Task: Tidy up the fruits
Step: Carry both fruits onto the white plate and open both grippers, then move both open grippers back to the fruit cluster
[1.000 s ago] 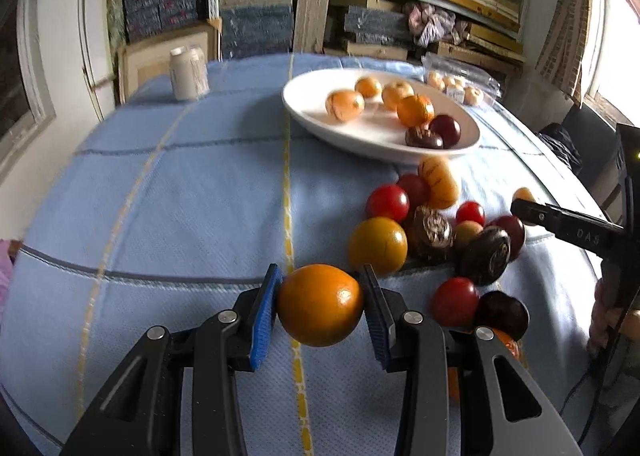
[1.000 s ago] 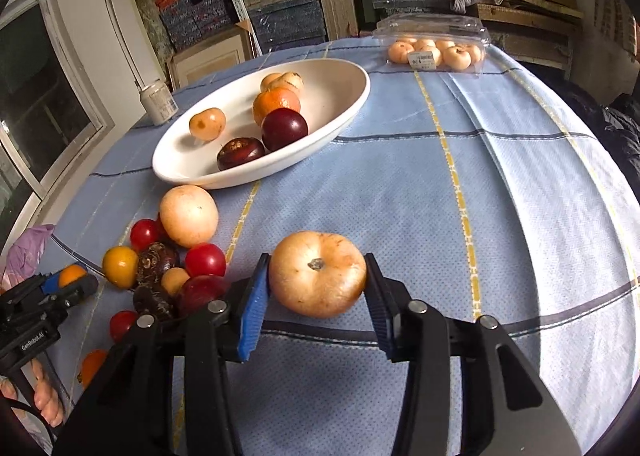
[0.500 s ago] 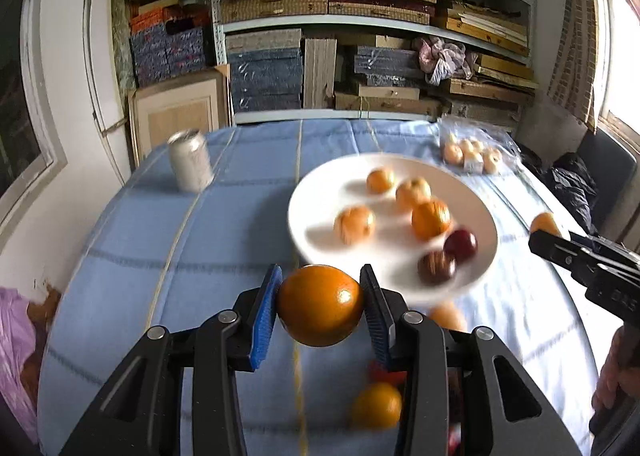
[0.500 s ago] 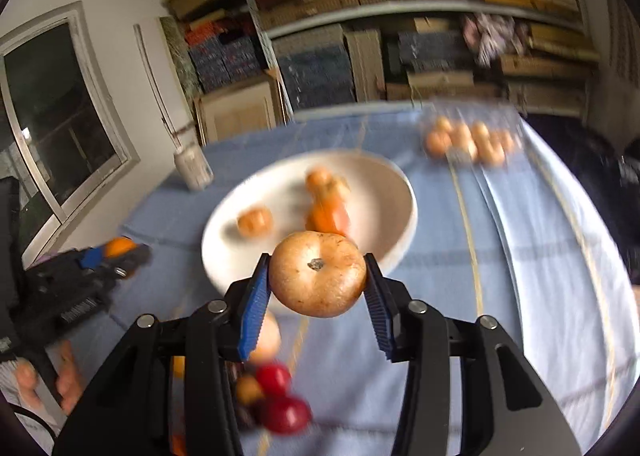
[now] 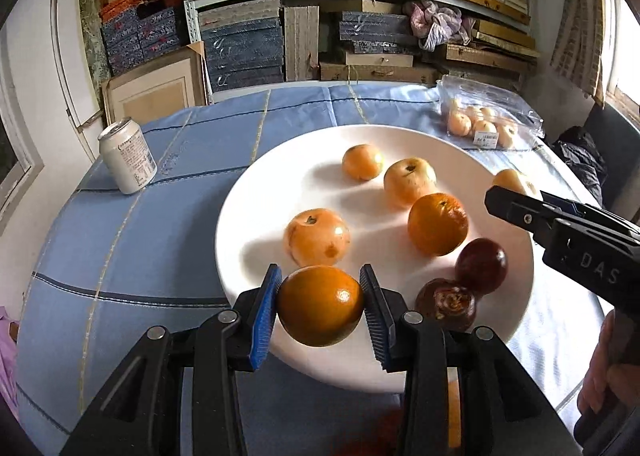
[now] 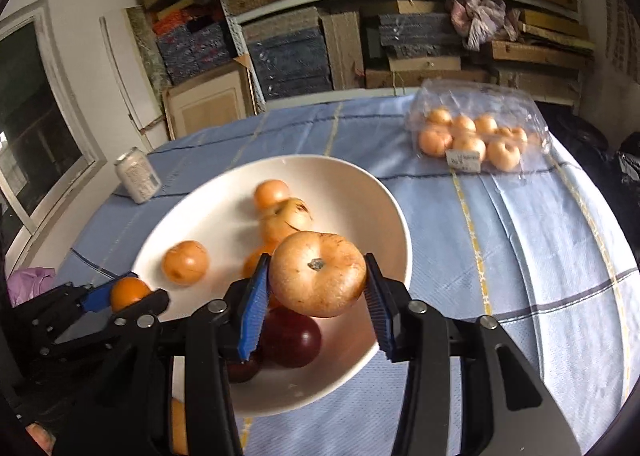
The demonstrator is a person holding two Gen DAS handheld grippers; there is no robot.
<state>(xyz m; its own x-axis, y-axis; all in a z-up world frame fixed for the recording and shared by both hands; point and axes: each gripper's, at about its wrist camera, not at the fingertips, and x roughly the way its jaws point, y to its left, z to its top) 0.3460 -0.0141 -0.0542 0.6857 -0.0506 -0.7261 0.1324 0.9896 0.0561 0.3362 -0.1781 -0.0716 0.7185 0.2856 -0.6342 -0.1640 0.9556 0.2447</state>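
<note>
My left gripper [image 5: 320, 306] is shut on an orange [image 5: 320, 306] and hangs over the near rim of the white bowl [image 5: 248, 215]. My right gripper [image 6: 316, 286] is shut on a pale tan round fruit [image 6: 318, 280] above the same bowl [image 6: 396, 215]. In the bowl lie several fruits: a pale orange one [image 5: 316, 236], an orange [image 5: 438, 223], a yellowish one [image 5: 409, 180], a small one [image 5: 362, 161] and two dark purple ones [image 5: 482, 266]. The right gripper [image 5: 516, 191] shows at the right of the left wrist view; the left gripper [image 6: 124, 294] shows at the left of the right wrist view.
A drink can [image 5: 128, 161] stands on the blue tablecloth [image 5: 140, 240] left of the bowl. A clear plastic pack of small fruit [image 6: 472, 135] lies at the far right. Shelves stacked with boxes [image 5: 312, 15] rise behind the table. A hand [image 5: 608, 388] holds the right gripper.
Both grippers have carried their fruit away from the loose pile and forward over the bowl, which now looks much larger and closer. Their grips are unchanged.
</note>
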